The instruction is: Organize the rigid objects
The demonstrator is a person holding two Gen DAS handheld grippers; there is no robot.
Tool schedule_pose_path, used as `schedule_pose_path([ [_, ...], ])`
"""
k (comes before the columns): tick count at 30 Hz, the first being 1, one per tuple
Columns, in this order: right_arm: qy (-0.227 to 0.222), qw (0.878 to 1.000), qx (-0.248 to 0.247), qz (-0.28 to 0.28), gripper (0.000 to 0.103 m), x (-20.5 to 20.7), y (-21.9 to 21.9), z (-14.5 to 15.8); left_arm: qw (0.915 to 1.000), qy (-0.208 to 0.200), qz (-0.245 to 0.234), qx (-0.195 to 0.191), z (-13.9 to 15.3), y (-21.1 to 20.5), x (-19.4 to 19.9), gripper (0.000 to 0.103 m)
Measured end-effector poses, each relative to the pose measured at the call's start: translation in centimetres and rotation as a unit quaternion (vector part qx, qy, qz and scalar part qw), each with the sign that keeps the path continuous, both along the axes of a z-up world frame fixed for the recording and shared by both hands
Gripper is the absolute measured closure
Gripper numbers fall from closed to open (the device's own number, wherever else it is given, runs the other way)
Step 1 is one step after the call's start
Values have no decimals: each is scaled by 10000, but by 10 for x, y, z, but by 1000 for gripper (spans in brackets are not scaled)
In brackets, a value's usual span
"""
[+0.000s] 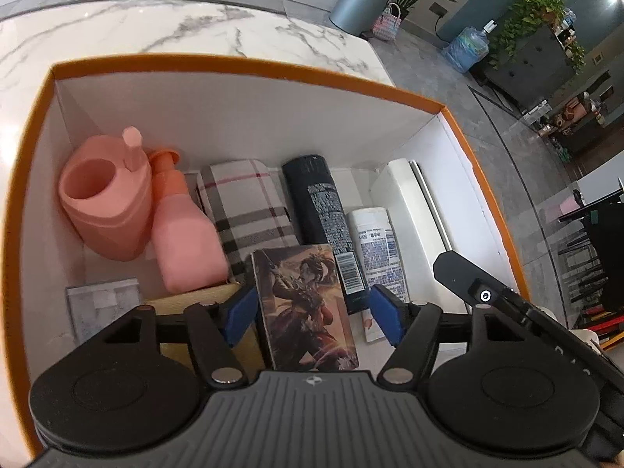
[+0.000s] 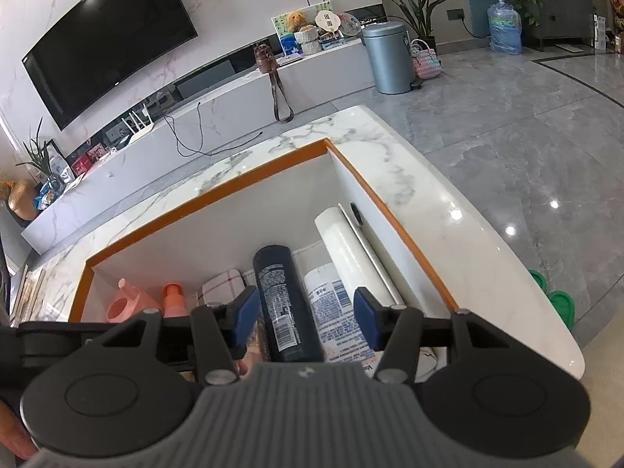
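While both tongs are hovering over the orange-rimmed box, the scene is reading as follows.

Box: it is sitting on a white marble table; its inner walls are white.

Left tongs: the blue pads are standing wide apart; an illustrated card box is lying between them, with a gap showing on each side, so nothing is being gripped.

Card box axis: its long axis is running away from the camera, roughly along the fingers, with the far end leaning slightly left; it is resting partly on a wooden block.

Right tongs: they are also spread wide and holding nothing, hanging above the dark bottle and the white labelled tube.

Dark bottle: it is lying flat, long axis pointing toward the far wall, barcode end nearest the tongs.

White tube: it is lying just right of the bottle and parallel to it.

White roll: it is lying along the right wall, parallel to the tube.

Left side of box: a pink cup holder is standing in the far corner, with a pink pump bottle touching it and a plaid case lying beside that.
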State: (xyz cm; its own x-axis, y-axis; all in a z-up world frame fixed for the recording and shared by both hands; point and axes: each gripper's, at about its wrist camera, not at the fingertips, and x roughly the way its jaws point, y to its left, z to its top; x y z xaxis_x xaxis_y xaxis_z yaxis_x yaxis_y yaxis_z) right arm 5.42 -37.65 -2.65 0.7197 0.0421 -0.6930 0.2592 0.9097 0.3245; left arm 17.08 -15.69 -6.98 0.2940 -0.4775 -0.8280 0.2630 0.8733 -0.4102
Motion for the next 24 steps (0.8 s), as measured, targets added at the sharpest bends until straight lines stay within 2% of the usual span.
schedule_pose_path([
  [1, 5, 10000, -10, 6, 49, 0, 0, 0, 10000, -42, 24, 34, 2, 2, 0, 19],
  [3, 21, 10000, -44, 29, 48, 0, 2, 0, 9998, -137, 73, 106, 8, 6, -3, 20],
  [6, 76, 9999, -121, 48, 48, 1, 4, 0, 9995, -294, 125, -32, 19, 19, -8, 20],
  [8, 91, 9999, -136, 54, 48, 2, 4, 0, 9981, -607, 124, -4, 32, 27, -14, 21],
  [13, 144, 9997, -163, 124, 47, 1, 5, 3, 9868, -1587, 19, 316, 68, 43, -35, 23],
  [16, 108, 9992, -275, 277, 47, -3, 9, 9, 9774, -2082, -1, 367, 91, 54, -49, 23],
  [18, -12, 9981, -409, 451, 42, -9, 15, 17, 9672, -2492, -13, 489, 103, 61, -61, 23],
  [21, -221, 9957, -527, 730, 42, -22, 24, 28, 9511, -3019, -19, 653, 116, 69, -80, 23],
  [24, -455, 9922, -610, 983, 42, -39, 33, 41, 9398, -3339, 41, 729, 125, 78, -96, 23],
])
